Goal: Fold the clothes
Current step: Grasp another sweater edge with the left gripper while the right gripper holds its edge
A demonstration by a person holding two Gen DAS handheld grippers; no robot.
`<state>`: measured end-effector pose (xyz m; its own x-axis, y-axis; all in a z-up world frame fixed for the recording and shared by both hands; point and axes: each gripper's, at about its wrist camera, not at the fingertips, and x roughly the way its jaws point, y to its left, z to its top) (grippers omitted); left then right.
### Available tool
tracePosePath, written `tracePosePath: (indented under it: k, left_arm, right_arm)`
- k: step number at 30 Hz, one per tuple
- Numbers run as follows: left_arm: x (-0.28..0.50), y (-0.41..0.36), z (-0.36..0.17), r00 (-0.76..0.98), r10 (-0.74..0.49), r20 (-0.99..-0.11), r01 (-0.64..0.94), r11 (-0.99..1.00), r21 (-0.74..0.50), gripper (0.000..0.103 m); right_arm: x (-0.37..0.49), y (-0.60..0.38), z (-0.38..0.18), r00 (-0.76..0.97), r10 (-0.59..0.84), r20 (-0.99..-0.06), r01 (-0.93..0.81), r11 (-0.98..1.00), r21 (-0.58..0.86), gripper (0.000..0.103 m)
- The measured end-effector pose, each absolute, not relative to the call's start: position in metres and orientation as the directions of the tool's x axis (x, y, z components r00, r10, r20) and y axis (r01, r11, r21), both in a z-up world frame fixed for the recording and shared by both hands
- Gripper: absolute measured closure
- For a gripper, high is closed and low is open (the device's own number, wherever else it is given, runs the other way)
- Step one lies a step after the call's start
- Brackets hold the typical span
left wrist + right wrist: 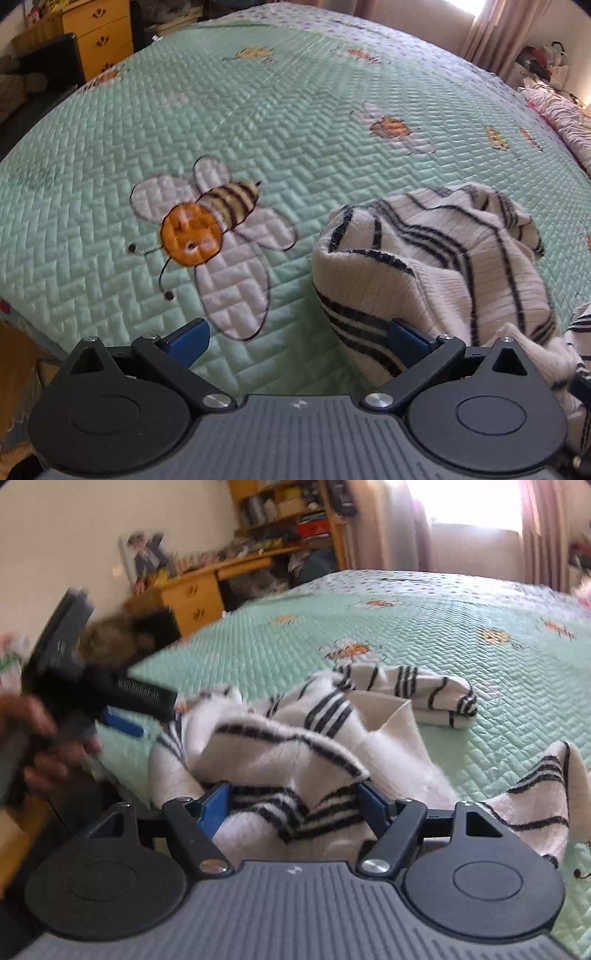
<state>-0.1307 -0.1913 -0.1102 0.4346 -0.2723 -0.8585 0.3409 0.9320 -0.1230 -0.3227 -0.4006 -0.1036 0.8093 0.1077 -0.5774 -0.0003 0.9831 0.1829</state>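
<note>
A white knit garment with black stripes (pixel 443 258) lies crumpled on the mint-green bee-print quilt (pixel 258 122). My left gripper (pixel 297 339) stands open over bare quilt, and its right blue pad (pixel 408 338) sits at the garment's left edge. In the right wrist view the garment (pixel 295 746) is heaped in front, with a sleeve (pixel 424 694) stretching away. My right gripper (pixel 295 806) is open, with a fold of the striped cloth lying loose between its jaws. The left gripper (pixel 74 686) shows blurred at the left of that view, held by a hand (pixel 40 746).
A yellow wooden drawer unit (pixel 99 40) stands beyond the bed's far left corner. A desk with shelves (pixel 207 587) lines the wall, with curtains (pixel 480 524) at the window. Pink striped bedding (pixel 565 118) lies at the right. The bed's edge drops off at the near left (pixel 22 325).
</note>
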Motion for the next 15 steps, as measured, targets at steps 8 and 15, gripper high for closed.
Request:
tracePosePath:
  k: [8,15]
  left_arm:
    - [-0.13,-0.178,-0.132,0.404,-0.24,-0.883,0.314,0.943,-0.113,0.001]
    - [-0.138,-0.168,-0.106,0.521,-0.25,-0.816,0.365,0.93,-0.051,0.001]
  right_arm:
    - [-0.331,-0.379,-0.075,0.854,0.075,-0.515,-0.094,0.995,-0.012,0.026]
    - [-0.294,-0.371,-0.09,0.768,0.105,-0.632,-0.245,0.96,-0.138,0.022]
